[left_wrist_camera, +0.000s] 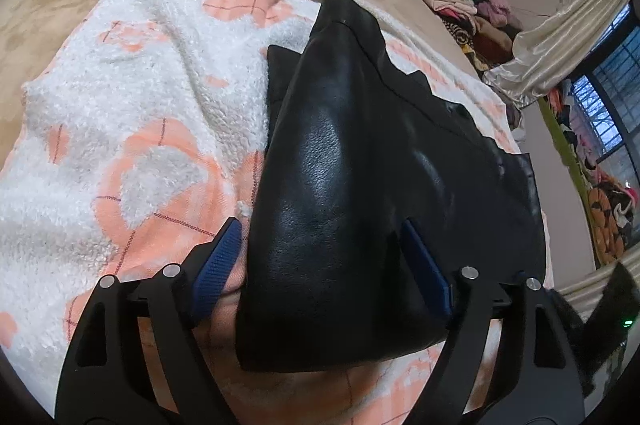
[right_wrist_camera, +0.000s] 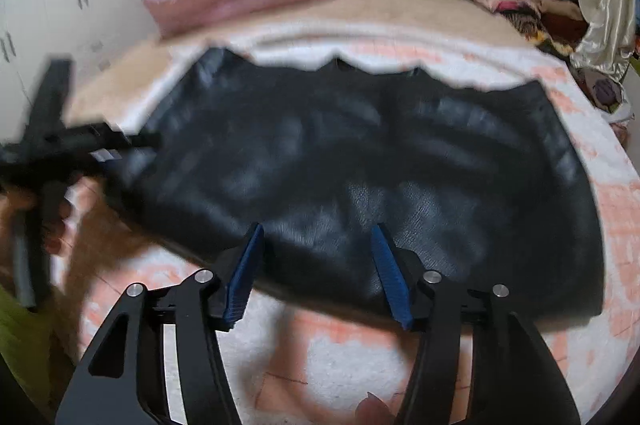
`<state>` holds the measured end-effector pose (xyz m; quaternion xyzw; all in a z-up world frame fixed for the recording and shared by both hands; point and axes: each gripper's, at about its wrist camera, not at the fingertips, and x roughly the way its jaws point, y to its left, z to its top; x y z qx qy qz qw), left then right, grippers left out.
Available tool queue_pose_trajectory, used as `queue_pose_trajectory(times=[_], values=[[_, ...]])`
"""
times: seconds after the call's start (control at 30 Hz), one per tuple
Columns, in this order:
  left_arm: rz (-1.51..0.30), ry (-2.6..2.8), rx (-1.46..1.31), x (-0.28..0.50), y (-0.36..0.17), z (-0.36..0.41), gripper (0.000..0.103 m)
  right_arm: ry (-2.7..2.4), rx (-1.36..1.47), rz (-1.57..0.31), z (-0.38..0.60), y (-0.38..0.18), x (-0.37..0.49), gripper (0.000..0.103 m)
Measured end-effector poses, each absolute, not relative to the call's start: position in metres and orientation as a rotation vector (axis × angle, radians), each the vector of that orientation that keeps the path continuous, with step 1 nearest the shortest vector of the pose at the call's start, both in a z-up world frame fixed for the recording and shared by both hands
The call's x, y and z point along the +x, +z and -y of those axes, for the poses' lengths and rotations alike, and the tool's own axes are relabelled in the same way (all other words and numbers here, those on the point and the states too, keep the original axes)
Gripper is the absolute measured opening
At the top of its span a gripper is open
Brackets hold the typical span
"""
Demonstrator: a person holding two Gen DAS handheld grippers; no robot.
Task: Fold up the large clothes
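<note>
Black leather jacket (right_wrist_camera: 360, 161), glossy and finely grained, as I see it spread flat and crosswise on a white-and-peach fleecy blanket (left_wrist_camera: 132, 129) on the bed. Its far edge runs jagged, with pointed flaps; its near edge is a smooth, slightly curled fold. In my left wrist view a sleeve or folded panel (left_wrist_camera: 332, 161) lies on top of the body, tapering to a narrow end away from me. Soft creases cross the surface.
</note>
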<state>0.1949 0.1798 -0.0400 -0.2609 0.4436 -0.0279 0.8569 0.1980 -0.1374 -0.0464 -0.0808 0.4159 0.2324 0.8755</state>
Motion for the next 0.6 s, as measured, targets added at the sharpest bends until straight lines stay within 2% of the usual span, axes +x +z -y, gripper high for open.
queue_pose_trajectory(times=[0.13,0.33,0.43,0.5,0.6], values=[[-0.947,-0.059,-0.558,0.199,-0.045,-0.182,0.073,0.471,-0.142,-0.908,0.134,-0.07,0.208,0.053],[-0.954,-0.065,-0.555,0.21,-0.045,-0.182,0.074,0.517,-0.05,-0.937,0.14,-0.052,0.219,0.055],[-0.963,-0.065,-0.526,0.22,-0.045,-0.179,0.074,0.519,0.01,-0.905,0.142,-0.036,0.237,0.049],[-0.969,-0.066,-0.527,0.225,-0.048,-0.18,0.075,0.508,0.005,-0.887,0.137,-0.031,0.246,0.037],[-0.978,-0.071,-0.536,0.229,-0.05,-0.181,0.076,0.488,-0.022,-0.871,0.125,-0.023,0.272,0.031]])
